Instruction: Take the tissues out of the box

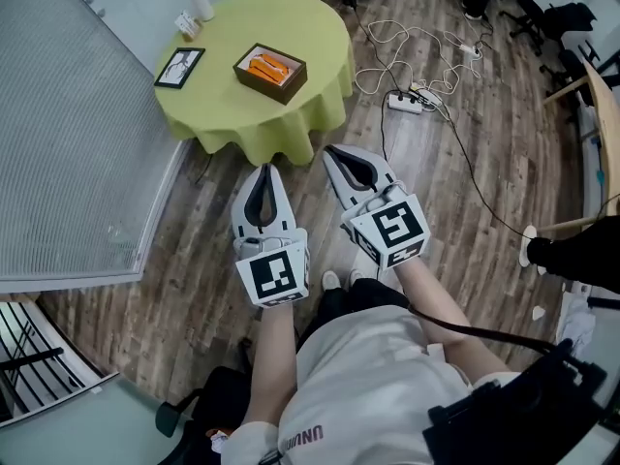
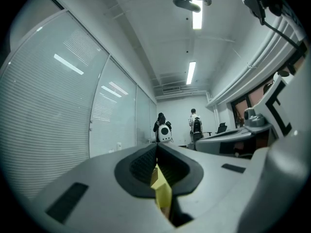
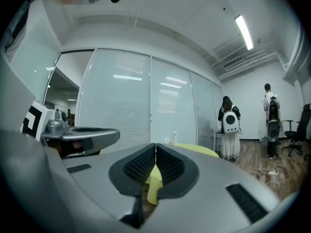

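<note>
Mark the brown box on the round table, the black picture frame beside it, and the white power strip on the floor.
brown rectangular box (image 1: 258,84): head view, near side wall.
black picture frame (image 1: 180,68): head view, centre of its print.
white power strip (image 1: 406,104): head view, middle of body.

A framed picture (image 1: 180,67) lies at the left edge of a round table (image 1: 320,37) draped in yellow-green cloth. A white bottle (image 1: 201,2) stands at the far edge. A power strip (image 1: 406,103) with tangled white cables lies on the wood floor.
</note>
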A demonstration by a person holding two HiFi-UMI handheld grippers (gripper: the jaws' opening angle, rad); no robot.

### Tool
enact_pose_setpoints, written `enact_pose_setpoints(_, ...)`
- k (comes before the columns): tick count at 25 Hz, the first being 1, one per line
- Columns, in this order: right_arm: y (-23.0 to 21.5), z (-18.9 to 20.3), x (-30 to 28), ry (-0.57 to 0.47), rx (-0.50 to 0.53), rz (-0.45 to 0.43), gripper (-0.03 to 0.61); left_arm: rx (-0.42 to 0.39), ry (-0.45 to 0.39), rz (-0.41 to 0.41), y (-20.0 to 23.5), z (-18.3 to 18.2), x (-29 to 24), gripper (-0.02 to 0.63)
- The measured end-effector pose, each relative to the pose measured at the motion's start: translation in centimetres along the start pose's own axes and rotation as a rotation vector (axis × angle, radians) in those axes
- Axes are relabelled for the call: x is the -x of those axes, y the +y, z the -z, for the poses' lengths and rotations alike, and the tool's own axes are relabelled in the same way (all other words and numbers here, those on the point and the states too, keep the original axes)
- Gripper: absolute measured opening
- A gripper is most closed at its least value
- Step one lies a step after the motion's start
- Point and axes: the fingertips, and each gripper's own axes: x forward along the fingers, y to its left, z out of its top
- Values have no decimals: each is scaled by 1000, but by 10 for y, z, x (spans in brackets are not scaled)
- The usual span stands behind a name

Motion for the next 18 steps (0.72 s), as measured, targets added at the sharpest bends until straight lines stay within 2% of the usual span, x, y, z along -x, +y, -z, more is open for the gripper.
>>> enact_pose_setpoints(7,-2,-4,-9,-20,15,23,20,-13,-24,-5,21,-1,-7,14)
enact_pose_setpoints(18,-37,-12,-45,-49,25,25,20,-14,-33,-5,31,4,-54,14)
